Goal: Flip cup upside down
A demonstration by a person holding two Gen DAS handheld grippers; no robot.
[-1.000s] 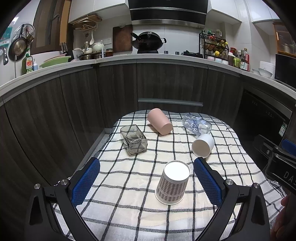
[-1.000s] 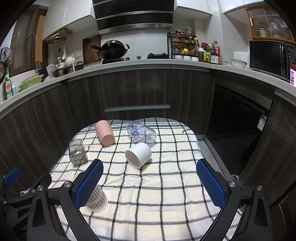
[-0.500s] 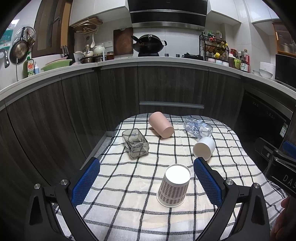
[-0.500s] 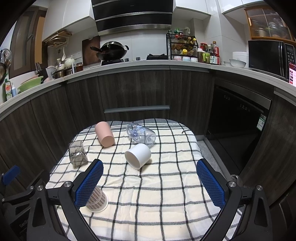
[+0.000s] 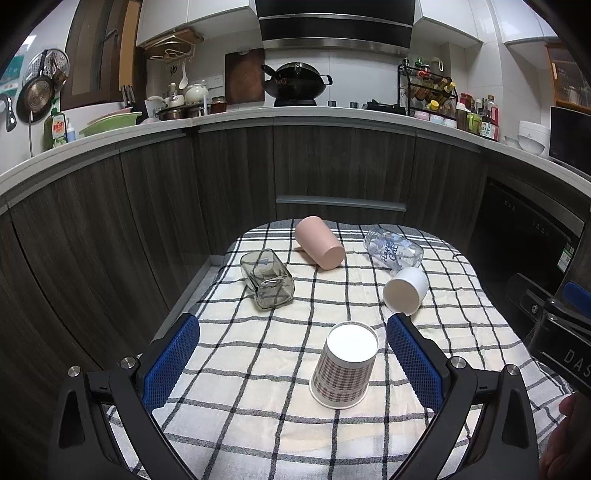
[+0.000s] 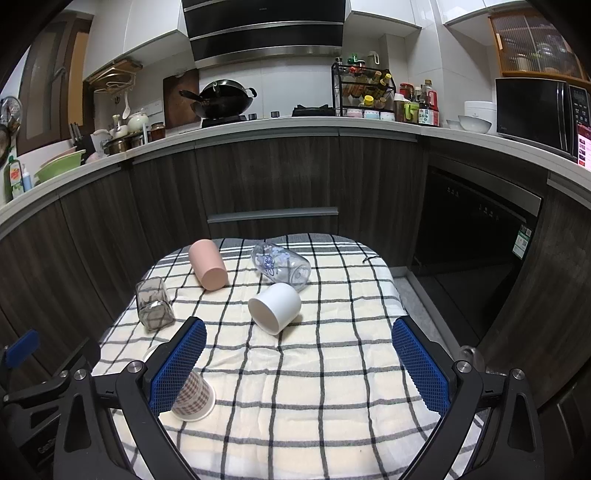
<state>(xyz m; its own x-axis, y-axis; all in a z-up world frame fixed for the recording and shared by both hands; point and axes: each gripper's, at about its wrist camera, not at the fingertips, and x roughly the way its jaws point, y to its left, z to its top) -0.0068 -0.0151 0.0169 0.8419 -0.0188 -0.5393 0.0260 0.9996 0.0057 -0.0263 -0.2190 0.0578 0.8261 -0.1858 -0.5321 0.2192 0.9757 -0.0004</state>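
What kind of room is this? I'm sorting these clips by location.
A home kitchen, most likely. A wok sits on the stove under a range hood, a spice rack and a microwave stand on the counter, and cups lie on a checked cloth in front.

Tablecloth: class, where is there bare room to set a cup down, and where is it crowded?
Free: the near right of the tablecloth, between the plaid cup and the right edge, below the white cup. Crowded: the far end, with glass, pink cup and bottle.
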